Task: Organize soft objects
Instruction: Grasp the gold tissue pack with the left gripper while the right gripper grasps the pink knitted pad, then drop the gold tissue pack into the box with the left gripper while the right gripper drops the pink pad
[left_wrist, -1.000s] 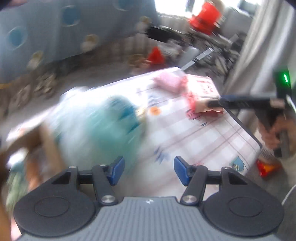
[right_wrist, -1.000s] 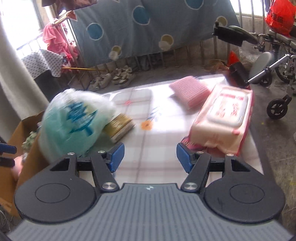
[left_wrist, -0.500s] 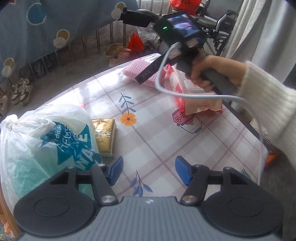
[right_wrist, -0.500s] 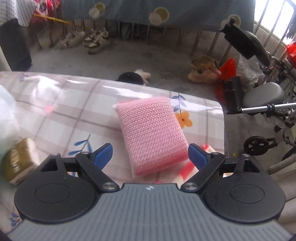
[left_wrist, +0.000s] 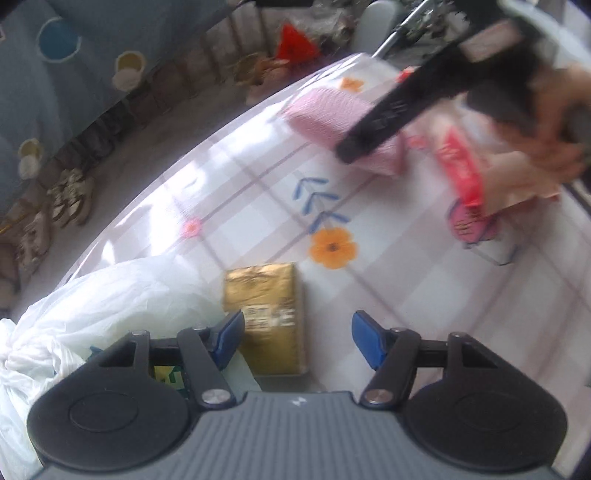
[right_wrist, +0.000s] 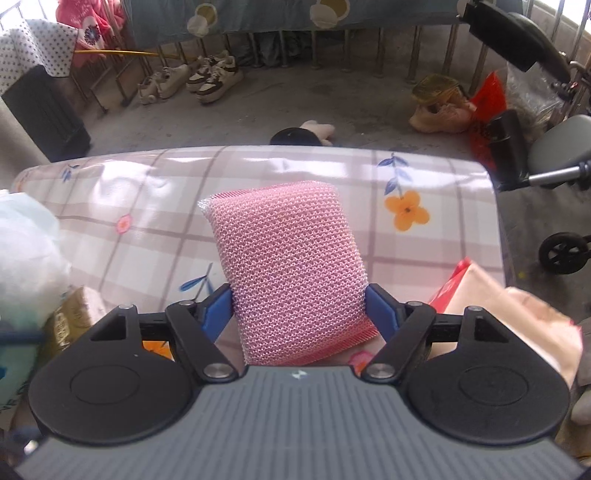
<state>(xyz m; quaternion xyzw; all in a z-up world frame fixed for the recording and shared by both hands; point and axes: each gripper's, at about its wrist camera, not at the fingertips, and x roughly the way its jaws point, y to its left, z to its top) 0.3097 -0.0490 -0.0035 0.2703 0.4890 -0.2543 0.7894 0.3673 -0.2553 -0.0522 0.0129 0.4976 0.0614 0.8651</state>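
Pink mesh sponge (right_wrist: 291, 273) at table (right_wrist: 110, 192) centre, flanked near its lower end by right tongs (right_wrist: 299, 310), closing, pads at 9 and 3 o'clock touching its sides. Probably light, squashy, grippy; best pinched mid-body. Left tongs (left_wrist: 297, 338) half open, empty, above gold packet (left_wrist: 266, 314).

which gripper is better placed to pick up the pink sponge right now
Right. The right gripper already straddles the pink sponge, its jaws just closing on it. The left gripper hovers open above the gold packet.
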